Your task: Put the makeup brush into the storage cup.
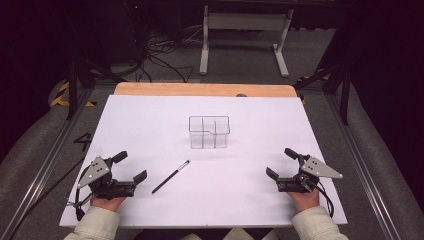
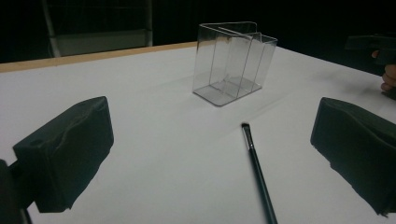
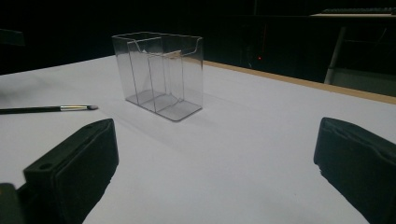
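A white rectangular table top with a wooden far edge fills the scene. At its centre stands a clear plastic organizer box with inner dividers, upright and empty. At eight o'clock from the box rests the left gripper, jaws wide apart, holding nothing. At four o'clock rests the right gripper, jaws likewise apart. A thin black brush with a silver ferrule lies flat at seven o'clock from the box, near the left gripper.

Both sleeves are pale cream cloth, reaching the wrists. Each claw, left claw and right claw, is black with blocky jaws. A grey three-cornered plate tops each, trailing a black cable.
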